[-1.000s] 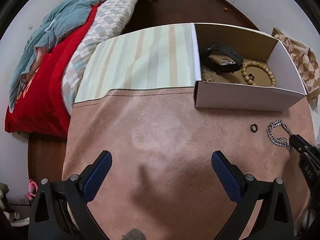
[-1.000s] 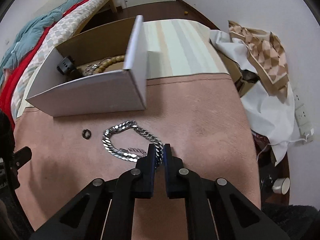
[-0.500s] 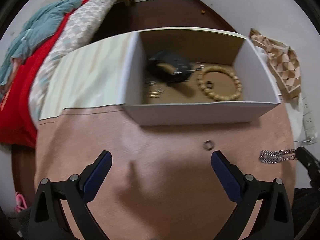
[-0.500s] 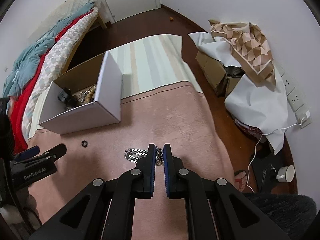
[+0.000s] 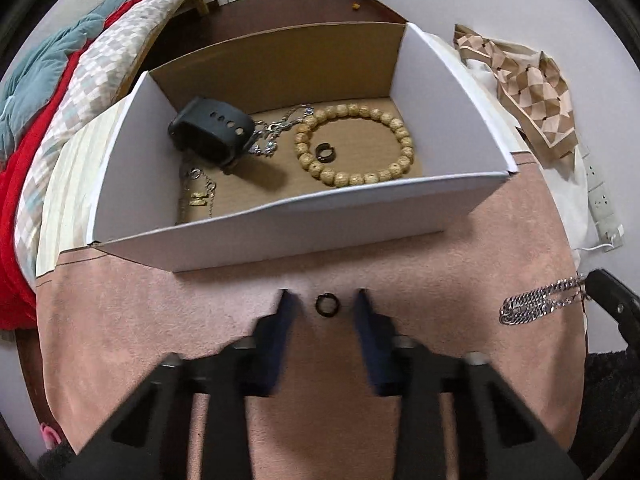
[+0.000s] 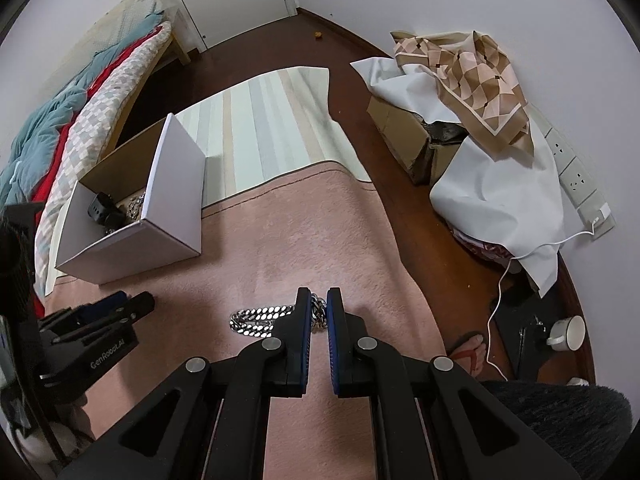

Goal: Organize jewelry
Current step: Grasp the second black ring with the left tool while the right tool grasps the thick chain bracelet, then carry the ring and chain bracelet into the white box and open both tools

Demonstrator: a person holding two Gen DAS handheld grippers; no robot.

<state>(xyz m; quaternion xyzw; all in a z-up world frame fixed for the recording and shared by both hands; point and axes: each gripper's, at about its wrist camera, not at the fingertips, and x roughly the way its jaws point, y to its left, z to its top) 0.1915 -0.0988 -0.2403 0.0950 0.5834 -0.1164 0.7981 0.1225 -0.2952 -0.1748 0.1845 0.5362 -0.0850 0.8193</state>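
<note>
A small black ring (image 5: 327, 304) lies on the pink blanket (image 5: 160, 320) just in front of the white cardboard box (image 5: 304, 224). My left gripper (image 5: 323, 300) is open, its two blue-padded fingers either side of the ring, not touching it. The box holds a wooden bead bracelet (image 5: 356, 144), a black ring (image 5: 325, 153), a black watch strap (image 5: 212, 130) and thin chains (image 5: 200, 192). My right gripper (image 6: 319, 312) is shut on a silver chain bracelet (image 6: 260, 322) and holds it above the blanket; the bracelet also shows in the left wrist view (image 5: 536, 306).
A striped mat (image 6: 272, 132) lies beyond the blanket. A bed with red and teal bedding (image 5: 48, 92) stands to the left. Brown boxes under white and patterned cloth (image 6: 480, 120), a cable, a cup (image 6: 568, 332) and a sandal sit on the wooden floor at right.
My left gripper moved right and forward to the small ring and narrowed its fingers around it. My right gripper lifted the silver bracelet up and back from the blanket.
</note>
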